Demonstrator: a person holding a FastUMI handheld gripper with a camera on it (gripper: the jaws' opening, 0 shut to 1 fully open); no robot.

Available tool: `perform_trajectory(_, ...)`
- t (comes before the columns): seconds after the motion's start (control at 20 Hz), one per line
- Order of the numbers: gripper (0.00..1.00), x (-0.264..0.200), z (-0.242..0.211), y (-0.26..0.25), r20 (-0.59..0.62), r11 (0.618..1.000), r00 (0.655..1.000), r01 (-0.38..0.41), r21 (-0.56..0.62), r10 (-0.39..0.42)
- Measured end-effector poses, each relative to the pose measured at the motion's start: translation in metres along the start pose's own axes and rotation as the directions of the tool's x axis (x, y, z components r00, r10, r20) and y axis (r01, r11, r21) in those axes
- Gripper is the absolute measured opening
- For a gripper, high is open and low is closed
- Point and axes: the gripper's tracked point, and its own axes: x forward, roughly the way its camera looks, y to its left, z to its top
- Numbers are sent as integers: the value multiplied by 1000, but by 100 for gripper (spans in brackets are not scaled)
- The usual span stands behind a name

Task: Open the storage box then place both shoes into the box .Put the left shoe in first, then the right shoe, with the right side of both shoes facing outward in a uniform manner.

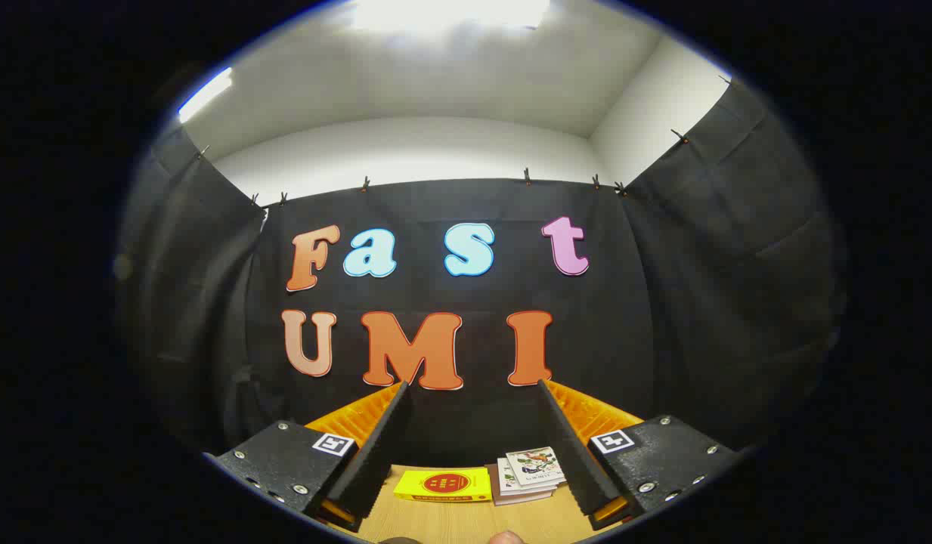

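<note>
the claw (pixel 472 389) stands wide open, holding nothing, above the wooden table (pixel 466 521); between its fingers lie a yellow box (pixel 444 484) and a stack of booklets (pixel 527 474)

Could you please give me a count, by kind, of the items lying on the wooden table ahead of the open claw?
Yellow box: 1
Stacked booklets: at least 2, exact number hard to tell
Total: at least 3, all on the wooden table, seen between the fingers of the open claw, which holds nothing.

Gripper (pixel 473 393) spread, gap free; books (pixel 530 474) on table (pixel 466 521).
</note>
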Motion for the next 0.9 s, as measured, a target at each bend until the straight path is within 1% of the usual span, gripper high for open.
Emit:
perform_trajectory(0.2, 98, -4, 6, 0, 15, 1000, 1000, 12, 21, -12)
perform_trajectory(0.3, 98, -4, 10, 4, 25, 1000, 1000, 3, 23, -3)
perform_trajectory(0.65, 98, -5, 4, 9, -1, 1000, 1000, -9, -3, 9)
perform_trajectory(0.75, 98, -4, 2, 17, -11, 1000, 999, -30, -7, 30)
perform_trajectory(0.9, 98, -1, -11, 15, -41, 999, 999, -27, -18, 27)
